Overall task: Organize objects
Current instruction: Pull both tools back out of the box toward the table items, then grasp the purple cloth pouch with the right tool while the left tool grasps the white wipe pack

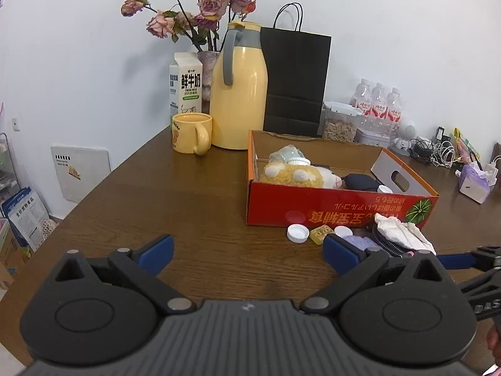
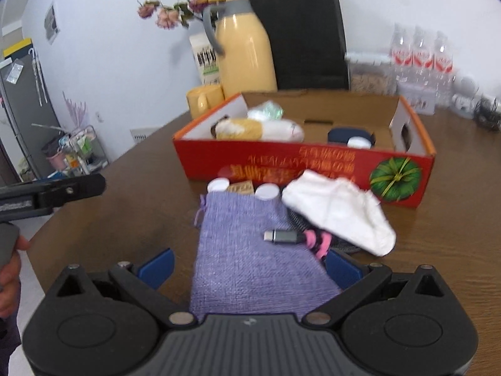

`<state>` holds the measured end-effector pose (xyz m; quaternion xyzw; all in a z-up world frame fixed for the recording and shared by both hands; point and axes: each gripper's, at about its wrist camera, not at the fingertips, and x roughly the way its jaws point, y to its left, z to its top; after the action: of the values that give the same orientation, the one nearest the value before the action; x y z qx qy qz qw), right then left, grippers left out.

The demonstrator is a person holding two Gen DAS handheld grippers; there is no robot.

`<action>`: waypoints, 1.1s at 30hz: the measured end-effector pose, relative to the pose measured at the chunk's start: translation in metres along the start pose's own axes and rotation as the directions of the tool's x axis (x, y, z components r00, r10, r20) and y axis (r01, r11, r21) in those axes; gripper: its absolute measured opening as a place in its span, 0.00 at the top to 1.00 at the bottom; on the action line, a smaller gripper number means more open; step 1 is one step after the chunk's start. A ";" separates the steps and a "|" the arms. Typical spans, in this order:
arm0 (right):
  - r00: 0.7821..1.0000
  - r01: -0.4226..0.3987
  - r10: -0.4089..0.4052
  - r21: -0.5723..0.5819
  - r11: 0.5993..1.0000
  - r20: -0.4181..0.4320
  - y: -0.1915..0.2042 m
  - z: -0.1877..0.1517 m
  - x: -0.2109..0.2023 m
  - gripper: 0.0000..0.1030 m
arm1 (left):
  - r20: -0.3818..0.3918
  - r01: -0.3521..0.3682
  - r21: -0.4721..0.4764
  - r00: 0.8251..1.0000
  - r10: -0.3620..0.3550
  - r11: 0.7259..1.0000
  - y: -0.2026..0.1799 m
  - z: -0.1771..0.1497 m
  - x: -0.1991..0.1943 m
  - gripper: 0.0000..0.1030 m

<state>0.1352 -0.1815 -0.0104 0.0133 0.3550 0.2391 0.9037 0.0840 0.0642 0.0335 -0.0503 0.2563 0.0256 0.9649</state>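
black claws (image 1: 247, 255), blue fingertips (image 1: 158, 250)

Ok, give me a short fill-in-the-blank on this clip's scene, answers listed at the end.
1. The plush toy lies inside the red ____.
2. The right tongs straddle a ____ fabric pouch, fingers spread.
3. A USB adapter rests on top of the ____.
4. The left tongs are open and hold ____.

Answers: box; purple; pouch; nothing

Looks like lived-in home: wooden surface (image 1: 188, 194) crowded with dried roses (image 1: 194, 9), milk carton (image 1: 185, 84), yellow thermos (image 1: 239, 91), mug (image 1: 191, 133), charger cables (image 1: 438, 152).
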 end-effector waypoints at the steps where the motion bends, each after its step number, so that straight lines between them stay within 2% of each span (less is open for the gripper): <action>1: 1.000 0.003 -0.003 0.012 1.000 -0.011 0.000 -0.001 0.004 0.00 | -0.002 0.000 -0.004 1.000 0.000 1.000 0.002 -0.001 0.000 0.00; 5: 1.000 -0.009 0.012 0.085 0.996 -0.028 -0.011 -0.003 0.011 0.00 | -0.013 0.002 -0.015 1.000 -0.002 1.000 0.006 -0.003 0.002 0.00; 7: 0.999 -0.021 0.025 0.109 0.994 -0.033 -0.015 -0.004 0.012 0.06 | -0.019 0.001 -0.016 1.000 -0.002 1.000 0.005 -0.004 0.003 0.00; 8: 0.999 -0.022 0.026 0.115 0.993 -0.035 -0.016 -0.004 0.012 0.11 | -0.020 0.002 -0.015 1.000 -0.002 1.000 0.005 -0.005 0.004 0.00; 18: 0.999 -0.043 0.044 0.111 0.993 -0.007 -0.014 -0.004 0.005 0.37 | -0.027 0.001 -0.012 1.000 -0.001 1.000 0.002 -0.006 0.003 0.00; 27: 0.998 -0.053 0.048 0.103 0.993 0.045 -0.012 -0.004 -0.004 0.85 | -0.035 0.002 -0.013 0.999 -0.002 1.000 0.001 -0.010 0.003 0.00; 33: 0.995 -0.070 0.063 0.087 0.994 0.083 -0.007 -0.005 -0.011 0.92 | -0.035 0.002 -0.014 0.999 -0.003 1.000 0.000 -0.011 0.001 0.00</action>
<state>0.1281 -0.1931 -0.0088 0.0755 0.3284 0.2520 0.9072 0.0796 0.0633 0.0237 -0.0576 0.2728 0.0254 0.9600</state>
